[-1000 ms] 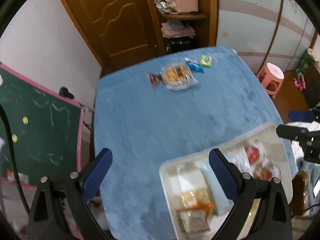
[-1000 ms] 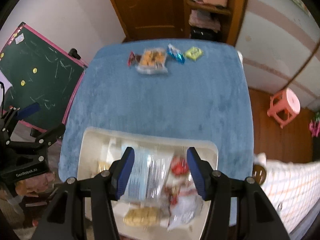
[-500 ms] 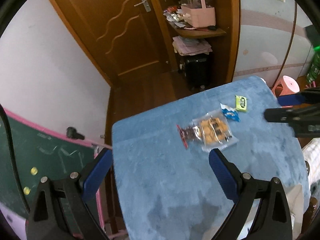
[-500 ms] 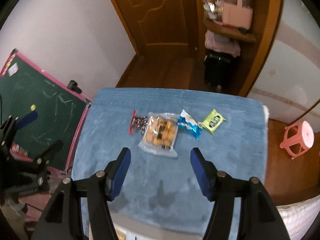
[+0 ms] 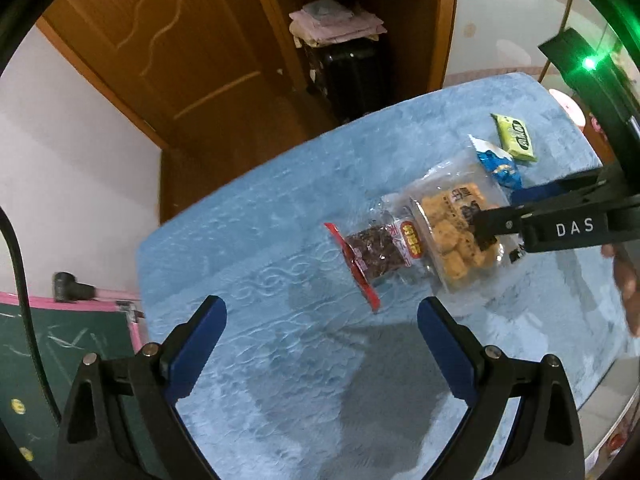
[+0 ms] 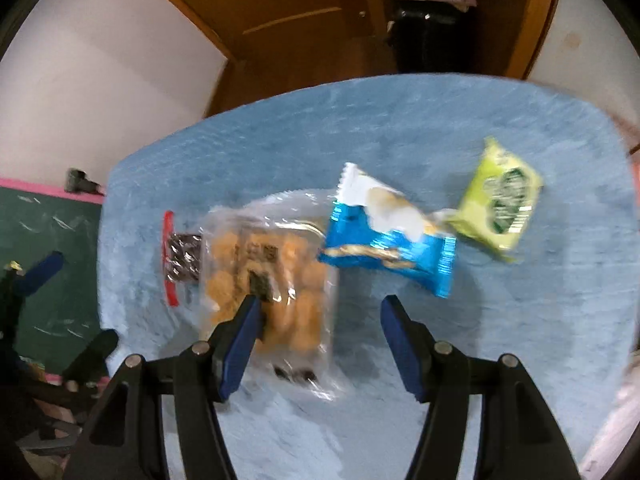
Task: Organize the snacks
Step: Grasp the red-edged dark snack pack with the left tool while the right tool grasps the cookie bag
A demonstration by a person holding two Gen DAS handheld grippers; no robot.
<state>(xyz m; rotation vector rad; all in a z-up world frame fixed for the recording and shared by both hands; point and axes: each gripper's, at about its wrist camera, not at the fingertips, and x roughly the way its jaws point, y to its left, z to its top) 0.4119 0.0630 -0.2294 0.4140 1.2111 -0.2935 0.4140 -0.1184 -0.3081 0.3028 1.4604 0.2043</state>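
Four snacks lie in a row on the blue cloth (image 5: pixel 248 360). Right gripper (image 6: pixel 316 320): jaws spread wide, holding nothing. Its left finger (image 6: pixel 240 340) overlaps the clear biscuit bag (image 6: pixel 268 280); contact cannot be told. Blue packet (image 6: pixel 384 236) just ahead, between the fingers; green packet (image 6: pixel 500 204) ahead-right; red-edged packet (image 6: pixel 182 258) ahead-left, partly under the biscuit bag. Left gripper (image 5: pixel 320 332): jaws wide apart, empty, above bare cloth; red-edged packet (image 5: pixel 372 256) just ahead of it.

L gripper (image 5: pixel 320 320) open above blue tablecloth (image 5: pixel 248 240); R gripper (image 5: pixel 496 220) over cracker bag (image 5: pixel 452 236).
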